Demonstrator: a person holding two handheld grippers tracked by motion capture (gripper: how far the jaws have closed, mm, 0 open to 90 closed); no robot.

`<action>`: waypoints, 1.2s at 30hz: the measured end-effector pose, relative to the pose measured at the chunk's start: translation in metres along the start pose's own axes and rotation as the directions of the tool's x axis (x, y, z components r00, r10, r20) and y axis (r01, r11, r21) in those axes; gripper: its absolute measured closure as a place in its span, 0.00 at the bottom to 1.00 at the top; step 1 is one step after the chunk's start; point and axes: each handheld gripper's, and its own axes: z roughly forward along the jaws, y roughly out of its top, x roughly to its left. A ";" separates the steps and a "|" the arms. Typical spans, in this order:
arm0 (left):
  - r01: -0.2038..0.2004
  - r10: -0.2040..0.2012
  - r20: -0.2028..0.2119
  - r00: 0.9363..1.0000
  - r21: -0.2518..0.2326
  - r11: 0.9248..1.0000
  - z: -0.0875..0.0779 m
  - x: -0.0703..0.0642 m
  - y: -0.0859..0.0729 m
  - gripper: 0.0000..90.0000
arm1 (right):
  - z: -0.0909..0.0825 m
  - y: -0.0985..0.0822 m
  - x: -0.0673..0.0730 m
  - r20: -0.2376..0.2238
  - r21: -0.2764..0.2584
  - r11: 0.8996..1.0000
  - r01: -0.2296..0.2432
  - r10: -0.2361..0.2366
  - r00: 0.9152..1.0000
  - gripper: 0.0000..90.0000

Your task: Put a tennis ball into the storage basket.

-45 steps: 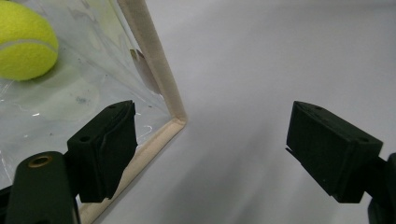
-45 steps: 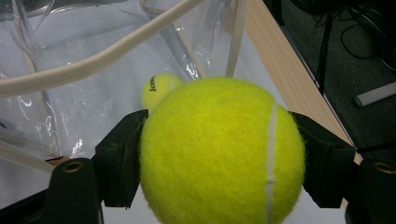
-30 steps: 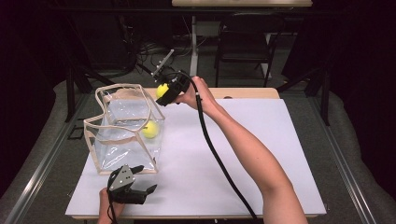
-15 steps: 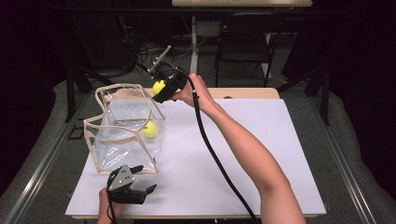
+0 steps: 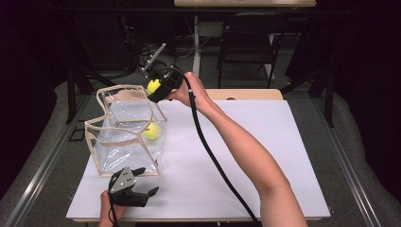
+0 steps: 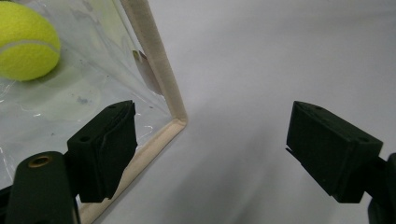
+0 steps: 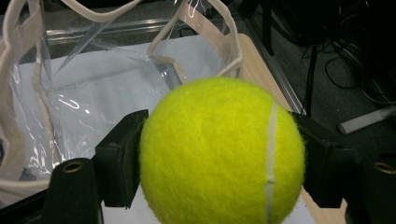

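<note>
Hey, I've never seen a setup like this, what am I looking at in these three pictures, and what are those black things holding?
A person sits at a table with a white top and holds a hand tool in each hand; each tool has two black jaws that pinch things.

The wide picture comes from a camera above the table, looking down. The other two come from small cameras riding on the tools, looking along their jaws.

On the table stands a clear plastic bag with beige trim, open at the top. One yellow tennis ball already lies inside it.

The right gripper is shut on a second tennis ball, held above the bag's far edge, probably about to go in.

The left gripper rests near the bag's front corner with its jaws open, holding nothing.
</note>
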 end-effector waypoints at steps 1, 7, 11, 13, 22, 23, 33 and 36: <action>-0.001 0.001 0.002 1.000 0.004 1.000 0.000 0.000 0.000 0.18 | 0.000 0.002 0.001 0.000 -0.002 1.000 0.002 -0.002 1.000 0.29; -0.002 0.002 0.000 1.000 0.003 1.000 0.000 0.000 0.000 0.18 | 0.002 0.008 0.008 -0.007 -0.014 1.000 0.012 -0.012 1.000 0.29; -0.004 0.004 0.002 1.000 0.003 1.000 0.000 0.001 0.000 0.18 | 0.005 0.010 0.010 -0.014 -0.015 1.000 0.014 -0.015 1.000 0.29; -0.002 0.002 0.001 1.000 0.003 1.000 0.000 0.000 0.000 0.18 | 0.006 0.010 0.011 -0.013 -0.020 1.000 0.014 -0.014 1.000 0.29; -0.003 0.003 -0.001 1.000 -0.001 1.000 -0.001 0.001 0.000 0.18 | 0.011 0.015 0.016 -0.022 -0.034 0.999 0.018 -0.018 1.000 0.29; -0.006 0.006 0.000 1.000 0.000 1.000 -0.001 0.001 0.000 0.18 | 0.012 0.015 0.017 -0.024 -0.034 0.999 0.015 -0.016 1.000 0.29; -0.002 0.002 0.003 1.000 0.000 1.000 0.000 0.000 0.000 0.18 | 0.019 0.018 0.025 -0.030 -0.033 0.999 0.032 -0.033 0.999 0.29; -0.001 0.001 0.005 1.000 0.001 1.000 0.000 0.001 0.000 0.18 | 0.021 0.018 0.026 -0.034 -0.037 0.999 0.031 -0.032 0.999 0.29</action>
